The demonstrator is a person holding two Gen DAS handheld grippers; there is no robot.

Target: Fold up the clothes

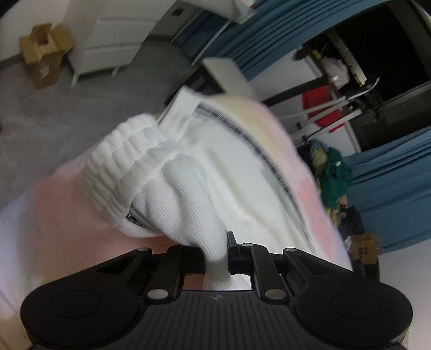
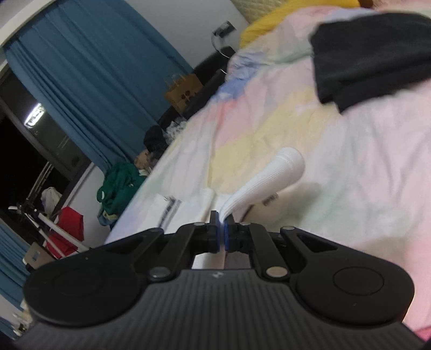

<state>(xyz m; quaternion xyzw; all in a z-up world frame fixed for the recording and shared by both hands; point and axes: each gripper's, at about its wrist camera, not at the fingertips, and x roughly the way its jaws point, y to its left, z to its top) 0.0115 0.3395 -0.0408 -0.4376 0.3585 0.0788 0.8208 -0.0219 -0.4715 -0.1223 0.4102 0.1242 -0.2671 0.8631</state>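
Left gripper [image 1: 216, 255]: fingers pinched on the white ribbed sock [image 1: 172, 193] at lower centre of frame, its cuff bunched toward centre left. Right gripper [image 2: 222, 231]: blue-padded fingers fully closed on a second white sock [image 2: 272, 175], trailing to centre right above the pastel bed [image 2: 350, 188]. Black garment [image 2: 371, 56] lies upper right; blue curtains [image 2: 89, 80] upper left.

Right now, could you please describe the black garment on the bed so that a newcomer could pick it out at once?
Start from the bed with the pastel patchwork cover. Toward its far end, short of the yellow pillow, lies the black garment, loosely bunched. It is the only dark item on the cover; the white sock pinched in the right gripper is pale and ribbed.
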